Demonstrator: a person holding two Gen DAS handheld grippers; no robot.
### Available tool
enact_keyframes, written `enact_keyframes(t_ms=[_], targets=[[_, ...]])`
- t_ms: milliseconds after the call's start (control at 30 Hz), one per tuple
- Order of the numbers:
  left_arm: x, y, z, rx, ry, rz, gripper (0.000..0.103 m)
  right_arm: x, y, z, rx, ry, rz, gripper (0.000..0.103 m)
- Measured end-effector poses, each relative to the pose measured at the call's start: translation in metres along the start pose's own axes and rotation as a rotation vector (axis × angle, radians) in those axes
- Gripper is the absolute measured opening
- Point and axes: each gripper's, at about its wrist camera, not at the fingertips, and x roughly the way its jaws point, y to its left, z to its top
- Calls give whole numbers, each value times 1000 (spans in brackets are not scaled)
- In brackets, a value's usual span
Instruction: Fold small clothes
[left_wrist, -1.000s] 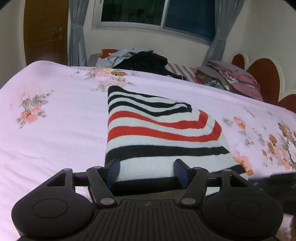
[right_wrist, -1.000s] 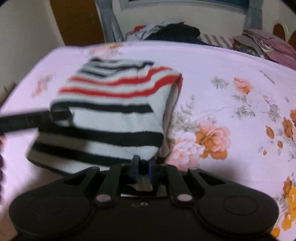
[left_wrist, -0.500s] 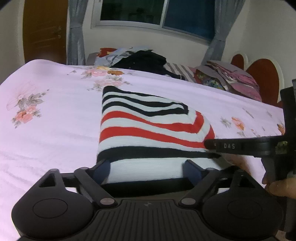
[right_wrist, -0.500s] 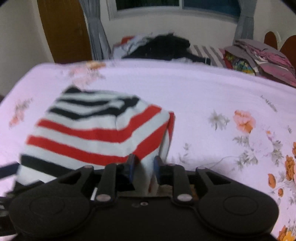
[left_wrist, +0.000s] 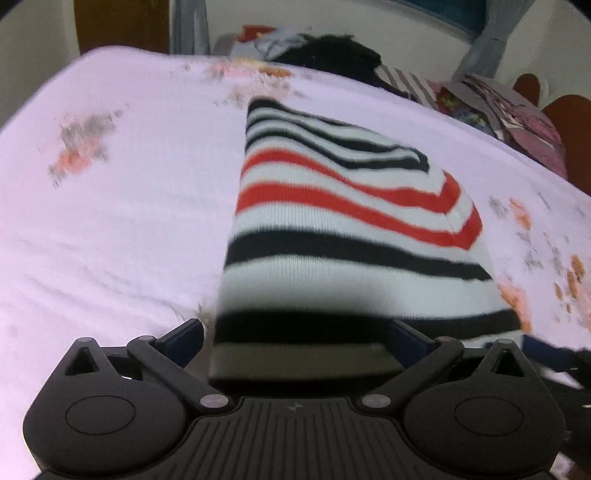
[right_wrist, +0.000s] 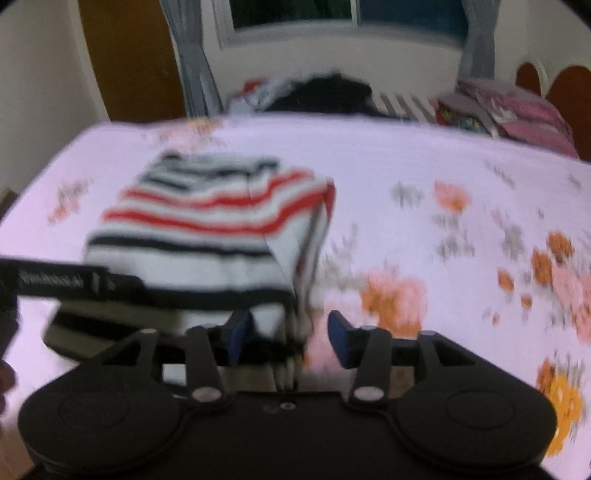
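A folded striped sweater (left_wrist: 332, 236), white with black and red bands, lies on the bed; it also shows in the right wrist view (right_wrist: 207, 229). My left gripper (left_wrist: 295, 338) is open wide, its fingers at either side of the sweater's near hem. My right gripper (right_wrist: 291, 332) is open at the sweater's near right corner, with the folded edge between its blue fingers (right_wrist: 338, 332). The left gripper's finger (right_wrist: 74, 282) shows as a black bar across the sweater's near left edge. Both views are blurred by motion.
The bed has a pale pink sheet (left_wrist: 110, 229) with flower prints (right_wrist: 395, 299). A pile of dark and coloured clothes (left_wrist: 332, 55) lies at the far edge under the window. Folded pink fabrics (right_wrist: 517, 114) lie far right by a red-brown headboard (right_wrist: 569, 85).
My right gripper has opened and let go of the sweater's folded edge. The sweater has dropped lower onto the bed. My left gripper has stayed open and moved closer to the hem.
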Motion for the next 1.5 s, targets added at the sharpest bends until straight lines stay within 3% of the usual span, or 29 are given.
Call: enact_keyframes(t_ms=[133, 200, 467, 667, 733, 867, 1067, 1167, 1500], targets=[[-20, -8, -10, 86, -57, 73, 103, -13, 7, -3, 2, -10, 16, 52], [-39, -10, -14, 111, -79, 70, 103, -32, 10, -4, -12, -40, 29, 58], [-148, -3, -42, 35, -217, 44, 103, -125, 10, -20, -74, -139, 108, 72], [-221, -6, -86, 2, -337, 163, 103, -199, 4, -51, -101, -205, 181, 82], [-237, -12, -104, 19, -333, 215, 103, -226, 1, -65, -103, -243, 192, 86], [-262, -23, -142, 36, -304, 237, 103, -265, -4, -87, -108, -299, 190, 94], [-300, -30, -190, -24, -274, 194, 103, -307, -19, -116, -50, -339, 146, 100], [-316, -35, -209, -19, -299, 207, 103, -324, -24, -127, -35, -366, 129, 102], [-348, -41, -238, 12, -362, 236, 103, -353, -22, -147, -33, -421, 98, 103]])
